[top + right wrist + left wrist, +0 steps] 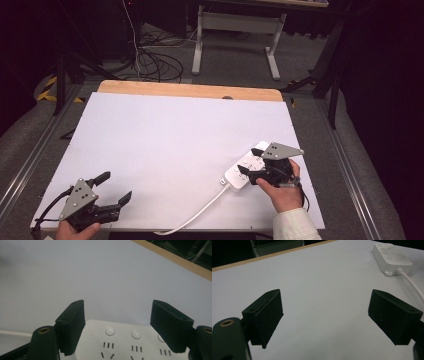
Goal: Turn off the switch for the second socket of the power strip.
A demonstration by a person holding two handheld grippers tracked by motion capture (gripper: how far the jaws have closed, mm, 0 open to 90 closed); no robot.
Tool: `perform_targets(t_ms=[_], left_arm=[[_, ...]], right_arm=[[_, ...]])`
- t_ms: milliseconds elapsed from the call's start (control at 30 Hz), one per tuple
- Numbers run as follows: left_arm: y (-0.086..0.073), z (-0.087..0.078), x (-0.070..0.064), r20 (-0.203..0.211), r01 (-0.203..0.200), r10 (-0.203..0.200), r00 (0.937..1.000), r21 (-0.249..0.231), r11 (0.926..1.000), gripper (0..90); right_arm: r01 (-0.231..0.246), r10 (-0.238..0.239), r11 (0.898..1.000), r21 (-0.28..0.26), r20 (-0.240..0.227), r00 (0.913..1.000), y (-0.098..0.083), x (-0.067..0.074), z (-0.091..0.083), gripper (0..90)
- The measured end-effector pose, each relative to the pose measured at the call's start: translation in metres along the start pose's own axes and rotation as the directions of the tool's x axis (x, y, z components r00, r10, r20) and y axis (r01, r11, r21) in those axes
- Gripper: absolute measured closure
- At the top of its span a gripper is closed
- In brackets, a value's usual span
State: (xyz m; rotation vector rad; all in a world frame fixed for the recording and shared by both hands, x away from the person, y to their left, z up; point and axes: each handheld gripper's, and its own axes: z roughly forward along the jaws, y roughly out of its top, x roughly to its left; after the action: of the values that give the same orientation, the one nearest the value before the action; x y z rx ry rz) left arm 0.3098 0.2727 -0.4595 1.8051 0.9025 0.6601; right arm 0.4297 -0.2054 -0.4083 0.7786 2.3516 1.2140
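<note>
A: Where was the white power strip (244, 169) put?

B: It was laid flat on the white table (170, 145), near the right edge and close to the person's side. Its sockets and little round buttons were turned up, so they could be reached from above.

A: And the cord?

B: The white cord (200, 212) was left running from the near end of the strip, down toward the front edge of the table. It was kept out of the way of both grippers.

A: What was done with the right gripper (246, 171)?

B: It was held right over the strip, with its jaws spread wide and nothing pinched between them. In the right gripper view the strip (130, 342) was seen between the two black jaws, one jaw out past each long side. It looked like the gripper was lined up that way so the strip could be grabbed across its short width. Whether the jaws were already touching the strip could not be told.

A: Was the left gripper (114, 187) used too?

B: Not yet. It was held low near the front left corner of the table, well apart from the strip. Its jaws were wide apart too, and nothing was carried in them. In the left gripper view only bare table was seen between them, and the strip (392, 258) was seen far off at the top right. It was likely kept back there so room was left for the right hand's work
</note>
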Motion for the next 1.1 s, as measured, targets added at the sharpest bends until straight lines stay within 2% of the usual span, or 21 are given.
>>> perform_targets(t_ms=[67,333,367,400,433,467,533,567,600,633,667,700,733,767,800,833,900,967,1033,1067,1100], left_arm=[[0.0,0.0,0.0,0.0,-0.001,0.001,1.0,0.0,1.0,13.3],[0.0,0.0,0.0,0.0,-0.001,0.001,1.0,0.0,1.0,13.3],[0.0,0.0,0.0,0.0,-0.002,0.002,1.0,0.0,1.0,13.3],[0.0,0.0,0.0,0.001,-0.001,0.001,1.0,0.001,1.0,13.3],[0.0,0.0,0.0,0.001,-0.002,0.002,1.0,0.001,1.0,13.3],[0.0,0.0,0.0,0.001,-0.002,0.002,1.0,0.001,1.0,13.3],[0.0,0.0,0.0,0.0,-0.002,0.002,1.0,0.001,1.0,13.2],[0.0,0.0,0.0,0.0,-0.002,0.002,1.0,0.001,1.0,13.2],[0.0,0.0,0.0,0.0,-0.002,0.002,1.0,0.002,1.0,13.2],[0.0,0.0,0.0,0.0,-0.002,0.002,1.0,0.001,1.0,13.2],[0.0,0.0,0.0,0.002,-0.002,0.002,1.0,0.001,1.0,13.4],[0.0,0.0,0.0,0.005,-0.002,0.002,1.0,0.002,1.0,13.4],[0.0,0.0,0.001,0.004,-0.01,0.01,0.9999,0.003,0.9999,13.6],[0.0,0.0,0.001,0.004,-0.009,0.009,0.9999,0.004,0.9999,13.6],[0.0,0.001,0.001,0.004,-0.01,0.01,0.9999,0.005,0.9999,13.6],[0.0,0.001,0.0,0.004,-0.009,0.009,1.0,0.004,1.0,13.6],[0.0,0.001,0.0,0.004,-0.008,0.008,1.0,0.004,1.0,13.6],[0.0,0.001,0.0,0.005,-0.005,0.005,1.0,0.005,1.0,13.6],[0.0,0.001,0.0,0.004,-0.007,0.007,1.0,0.007,1.0,13.6],[0.0,0.001,0.001,0.005,-0.007,0.007,1.0,0.006,1.0,13.6],[0.0,0.001,0.001,0.005,-0.007,0.007,1.0,0.006,1.0,13.6]], right_arm=[[-0.015,0.015,1.0,0.007,-0.008,0.9999,0.001,-0.003,0.004,28.9],[-0.023,0.023,0.999,0.025,-0.005,0.9997,0.002,-0.007,0.008,31.6],[-0.028,0.029,0.999,0.038,-0.018,0.9994,0.003,-0.008,0.007,38.4],[-0.028,0.029,0.999,0.038,-0.018,0.9994,0.003,-0.008,0.007,38.4],[-0.024,0.025,0.999,0.049,-0.023,0.9994,0.003,-0.008,0.007,48.8],[-0.017,0.018,0.998,0.054,-0.013,0.9997,0.004,-0.008,0.006,53.1],[-0.018,0.018,0.998,0.064,-0.001,0.9998,0.006,-0.007,0.005,56.7],[-0.022,0.023,0.996,0.084,-0.021,0.9995,0.009,-0.008,0.006,62.8],[-0.016,0.017,0.996,0.093,-0.014,0.9998,0.011,-0.008,0.005,66.4],[-0.016,0.017,0.996,0.093,-0.014,0.9998,0.011,-0.008,0.005,66.4],[-0.009,0.012,0.992,0.122,-0.026,0.9996,0.014,-0.009,0.006,73.7],[-0.009,0.012,0.992,0.122,-0.026,0.9996,0.014,-0.009,0.006,73.7],[0.001,0.0,0.992,0.123,-0.007,1.0,0.018,-0.009,0.006,81.0],[0.004,-0.004,0.992,0.127,-0.005,1.0,0.019,-0.009,0.007,84.7],[0.004,-0.004,0.992,0.127,-0.005,1.0,0.019,-0.009,0.007,84.7],[-0.005,0.006,0.991,0.137,-0.007,1.0,0.021,-0.01,0.008,90.0],[-0.045,0.054,0.986,0.161,-0.054,0.9971,0.023,-0.013,0.01,90.0],[-0.022,0.025,0.984,0.179,-0.015,0.9996,0.025,-0.012,0.012,90.0],[-0.015,0.017,0.98,0.196,-0.009,0.9998,0.026,-0.013,0.014,90.0],[-0.013,0.014,0.975,0.221,-0.005,0.9999,0.028,-0.015,0.016,90.0],[-0.013,0.014,0.975,0.221,-0.005,0.9999,0.028,-0.015,0.016,90.0]])
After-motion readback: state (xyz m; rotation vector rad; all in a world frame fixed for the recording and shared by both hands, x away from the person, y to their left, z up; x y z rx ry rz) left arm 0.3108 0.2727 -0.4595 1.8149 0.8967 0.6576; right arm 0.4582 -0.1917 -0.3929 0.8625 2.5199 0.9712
